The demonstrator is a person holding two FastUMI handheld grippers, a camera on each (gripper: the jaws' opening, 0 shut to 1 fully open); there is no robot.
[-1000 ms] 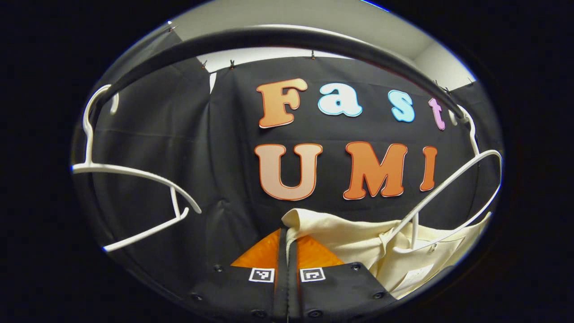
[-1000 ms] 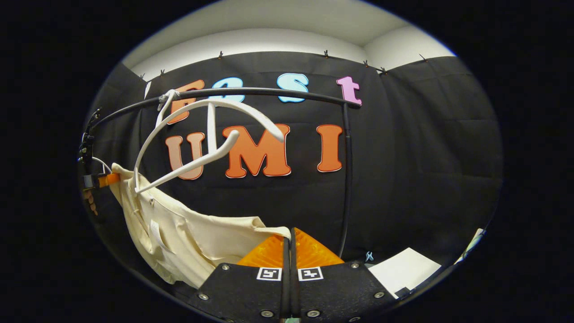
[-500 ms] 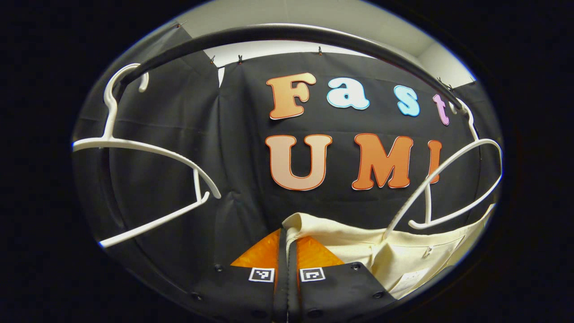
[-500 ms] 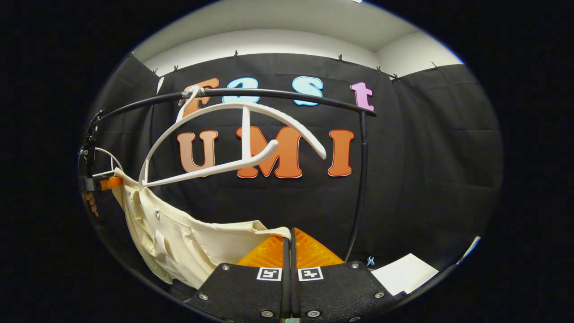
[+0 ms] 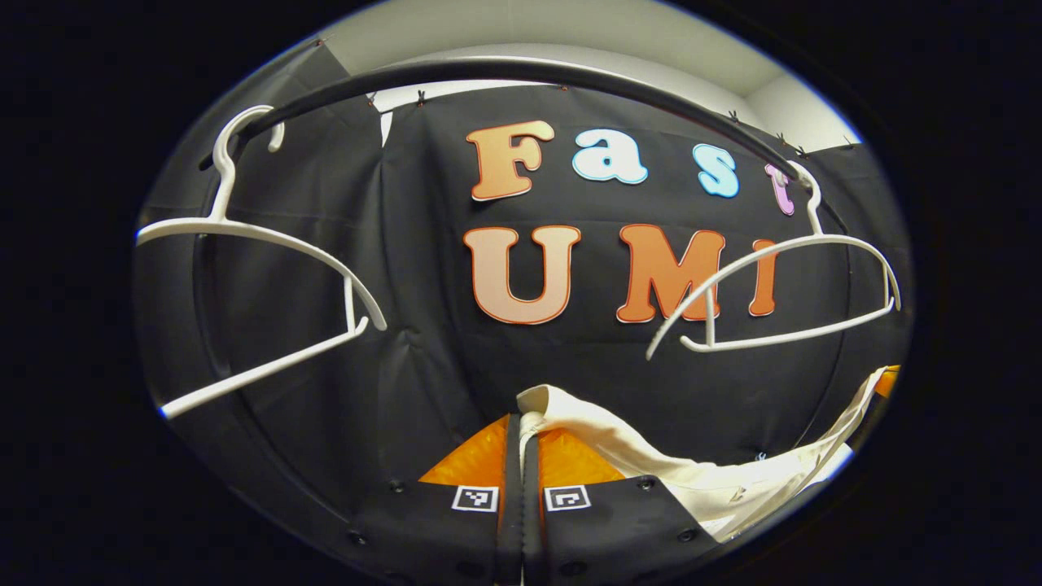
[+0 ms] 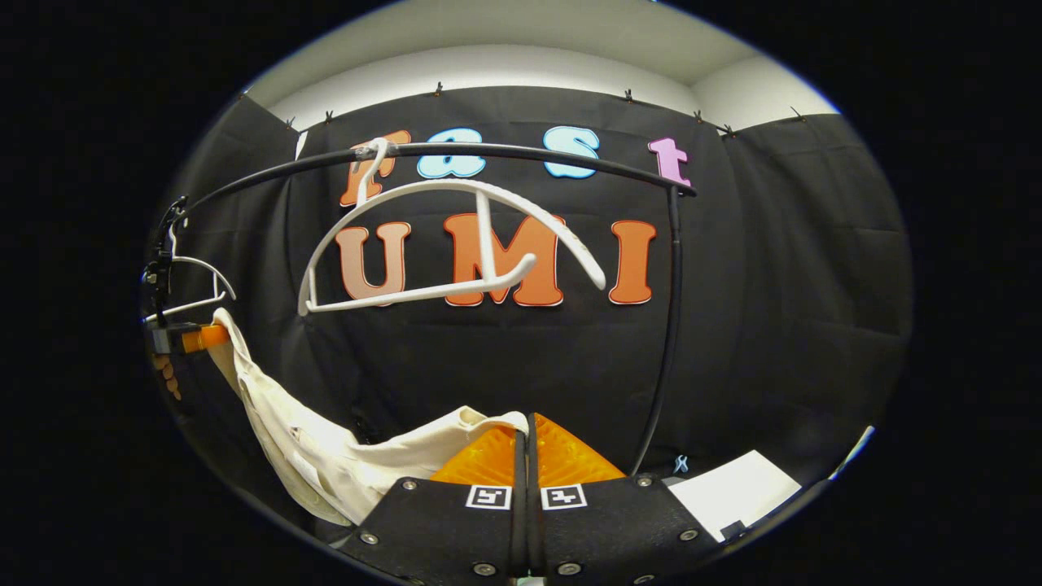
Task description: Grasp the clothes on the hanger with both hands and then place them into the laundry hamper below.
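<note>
A black clothes rail (image 5: 505, 69) arches across the top of the left gripper view; in the right gripper view the rail bends down into an upright black post (image 6: 669, 325). Behind it hangs the booth's black cloth wall (image 6: 781, 268), clipped along its top edge beneath a pale wall (image 6: 505, 65). A white sheet (image 6: 737, 492) lies low at the right.

cream garment (image 5: 651, 456), white hangers (image 5: 269, 268), black rail (image 6: 521, 155)
</note>
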